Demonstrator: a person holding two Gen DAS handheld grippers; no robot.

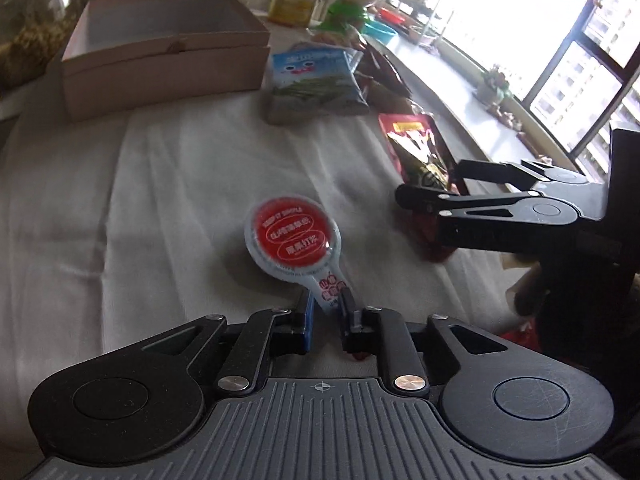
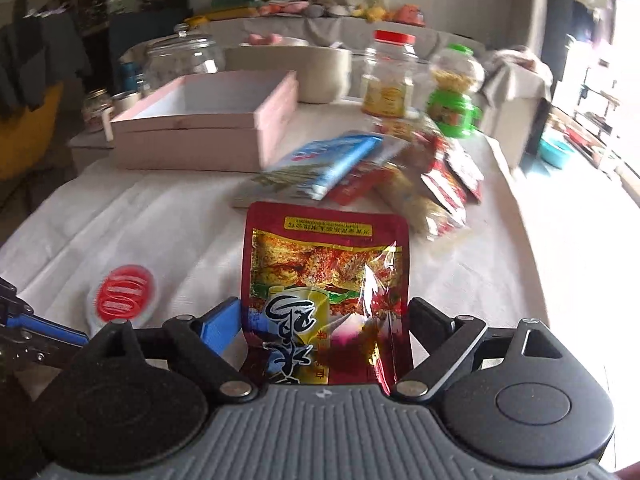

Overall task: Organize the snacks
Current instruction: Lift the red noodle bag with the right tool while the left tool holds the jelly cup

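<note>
My left gripper (image 1: 326,306) is shut on the white tab of a round red-lidded jelly cup (image 1: 292,238), which hangs over the white tablecloth; the cup also shows in the right wrist view (image 2: 122,294). My right gripper (image 2: 326,320) is shut on a red foil snack pouch (image 2: 326,276) and holds it upright; it shows at the right of the left wrist view (image 1: 418,150). An open, empty pink box (image 1: 160,48) stands at the back left, also in the right wrist view (image 2: 208,120).
A blue snack bag (image 1: 316,80) and a heap of red and yellow packets (image 2: 424,184) lie beside the box. A red-capped jar (image 2: 390,76), a green-capped jar (image 2: 454,90) and a glass jar (image 2: 184,56) stand behind. The table edge (image 2: 532,216) runs along the right.
</note>
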